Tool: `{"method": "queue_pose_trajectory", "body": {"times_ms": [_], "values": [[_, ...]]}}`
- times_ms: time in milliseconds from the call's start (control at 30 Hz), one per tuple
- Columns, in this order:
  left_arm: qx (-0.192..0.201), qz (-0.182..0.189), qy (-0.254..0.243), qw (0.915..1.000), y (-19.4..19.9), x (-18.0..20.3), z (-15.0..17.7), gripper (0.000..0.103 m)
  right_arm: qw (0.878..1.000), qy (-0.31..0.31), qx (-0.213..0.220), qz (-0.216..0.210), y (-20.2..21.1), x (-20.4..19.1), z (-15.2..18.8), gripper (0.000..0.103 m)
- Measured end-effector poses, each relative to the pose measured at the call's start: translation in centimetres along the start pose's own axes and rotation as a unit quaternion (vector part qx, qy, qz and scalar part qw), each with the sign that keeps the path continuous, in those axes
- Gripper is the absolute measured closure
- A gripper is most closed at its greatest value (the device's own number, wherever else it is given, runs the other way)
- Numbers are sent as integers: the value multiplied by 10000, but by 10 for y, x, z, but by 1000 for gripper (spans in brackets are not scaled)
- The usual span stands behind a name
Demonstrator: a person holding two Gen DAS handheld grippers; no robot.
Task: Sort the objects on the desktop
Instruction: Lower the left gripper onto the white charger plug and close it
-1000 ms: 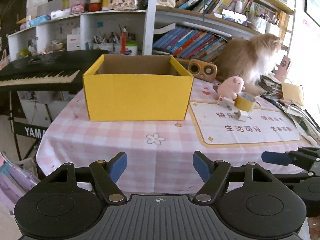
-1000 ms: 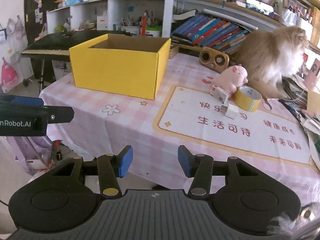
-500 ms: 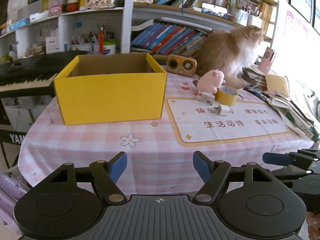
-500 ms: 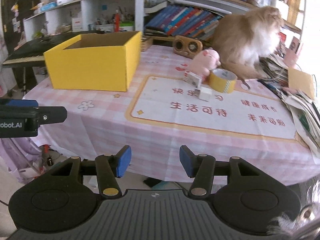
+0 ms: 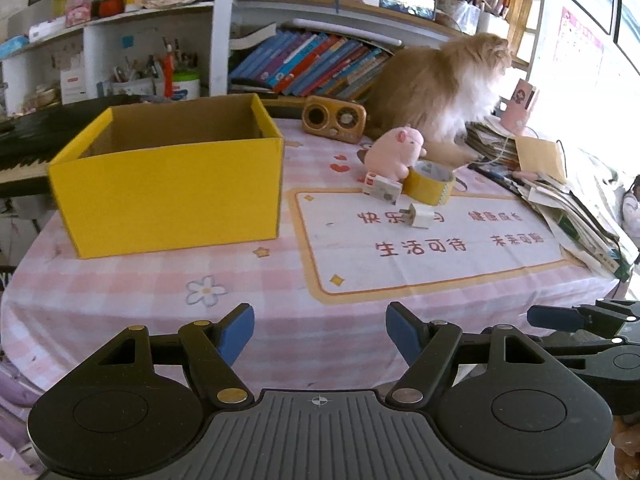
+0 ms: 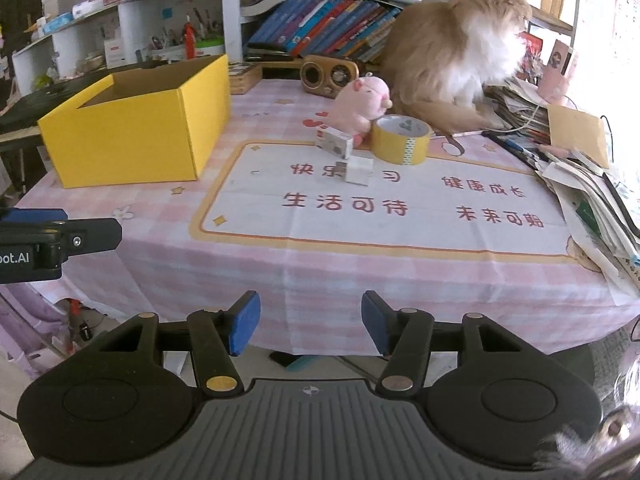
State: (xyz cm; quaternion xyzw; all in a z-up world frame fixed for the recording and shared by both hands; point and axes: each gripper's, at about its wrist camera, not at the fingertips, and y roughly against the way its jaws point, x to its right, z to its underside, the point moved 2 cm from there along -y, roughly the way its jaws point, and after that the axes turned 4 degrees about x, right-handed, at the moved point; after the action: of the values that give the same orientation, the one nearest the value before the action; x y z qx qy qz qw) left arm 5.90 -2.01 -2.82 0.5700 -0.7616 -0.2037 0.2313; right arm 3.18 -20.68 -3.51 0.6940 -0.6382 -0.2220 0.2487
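Observation:
An open yellow box (image 5: 168, 184) (image 6: 136, 128) stands at the table's left. Right of it a pink plush pig (image 5: 394, 152) (image 6: 362, 106), a yellow tape roll (image 5: 430, 182) (image 6: 400, 140), a small white carton (image 5: 382, 188) (image 6: 334, 142) and a white charger plug (image 5: 420, 216) (image 6: 358, 170) lie close together. My left gripper (image 5: 320, 330) is open and empty off the table's front edge. My right gripper (image 6: 310, 322) is open and empty, also off the front edge.
A fluffy orange cat (image 5: 436, 80) (image 6: 452, 48) sits at the back right. A wooden speaker (image 5: 334, 116) stands beside it. Piled papers (image 5: 572, 216) (image 6: 592, 196) cover the right edge. Bookshelves and a keyboard (image 5: 24, 132) lie behind.
Both grippers have swung right and come closer to the table, so the box shifted left in view. Their jaws stay open.

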Motion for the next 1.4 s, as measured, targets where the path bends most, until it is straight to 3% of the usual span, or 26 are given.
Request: {"method": "queue_pose_trajectory", "body": {"times_ms": [733,1400], "values": [[-344,265,-180,9989,-93,81,-36,28,9992,-224,-278,177,-55,107,-30,46],[-397,-45,-442,9982,-172,122,-74,29,9994,-278,-146,-151,-116,165,-79,45]]}}
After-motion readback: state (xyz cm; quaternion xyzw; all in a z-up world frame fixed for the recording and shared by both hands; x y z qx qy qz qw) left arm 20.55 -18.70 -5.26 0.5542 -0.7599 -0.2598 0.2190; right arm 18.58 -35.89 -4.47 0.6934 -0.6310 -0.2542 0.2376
